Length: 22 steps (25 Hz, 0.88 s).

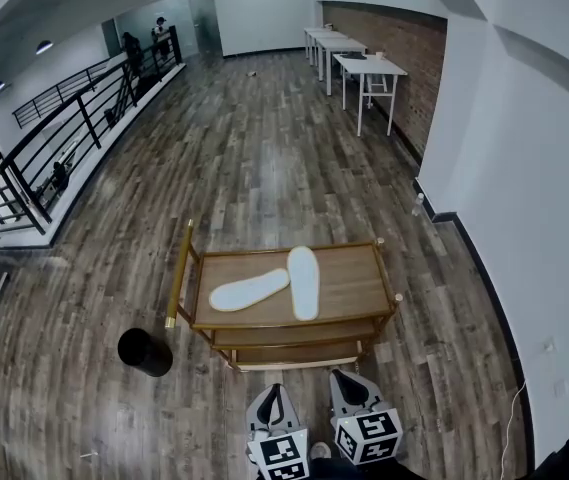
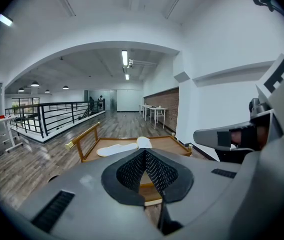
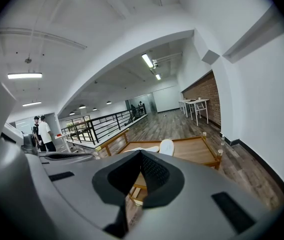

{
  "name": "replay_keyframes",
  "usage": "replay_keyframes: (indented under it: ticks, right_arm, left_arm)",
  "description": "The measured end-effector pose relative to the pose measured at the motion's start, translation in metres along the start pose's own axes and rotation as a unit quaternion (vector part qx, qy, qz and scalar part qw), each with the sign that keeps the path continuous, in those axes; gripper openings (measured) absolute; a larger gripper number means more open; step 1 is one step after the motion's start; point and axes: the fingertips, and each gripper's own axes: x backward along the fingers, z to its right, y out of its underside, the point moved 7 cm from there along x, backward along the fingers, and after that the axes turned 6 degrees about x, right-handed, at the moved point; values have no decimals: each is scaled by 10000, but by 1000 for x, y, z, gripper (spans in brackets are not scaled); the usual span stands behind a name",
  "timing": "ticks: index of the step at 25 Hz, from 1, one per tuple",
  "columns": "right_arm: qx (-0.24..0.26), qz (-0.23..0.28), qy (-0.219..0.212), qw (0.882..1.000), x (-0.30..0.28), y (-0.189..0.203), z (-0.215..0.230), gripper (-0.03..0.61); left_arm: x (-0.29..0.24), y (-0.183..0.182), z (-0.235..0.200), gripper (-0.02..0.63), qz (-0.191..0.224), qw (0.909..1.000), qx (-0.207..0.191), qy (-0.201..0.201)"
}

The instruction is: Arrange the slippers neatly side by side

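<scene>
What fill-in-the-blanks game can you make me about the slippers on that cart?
1. The slanted slipper and the straight slipper lie on the wooden cart, which makes ____ slippers in all.
2. Both slippers are coloured ____.
3. The round object on the floor beside the cart is coloured ____.
4. The left gripper and the right gripper have shut jaws that hold ____.

Missing words: two; white; black; nothing.

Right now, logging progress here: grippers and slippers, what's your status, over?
Left gripper, right gripper shut, empty, short of the wooden cart. Left slipper lies angled, right slipper straight: a V, not side by side. Nothing else on the cart top.
</scene>
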Motion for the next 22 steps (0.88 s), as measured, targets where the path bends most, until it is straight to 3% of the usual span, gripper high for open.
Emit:
replay_keyframes:
  ticks: [12, 22]
  right_arm:
    - [22, 16, 180, 9998, -84, -33, 22, -2]
    - [138, -105, 274, 9995, -175, -67, 18, -2]
  left_arm:
    - [-88, -34, -30, 0, 17, 9998, -16, 197]
    - [-169, -71, -83, 0, -27, 9994, 86, 330]
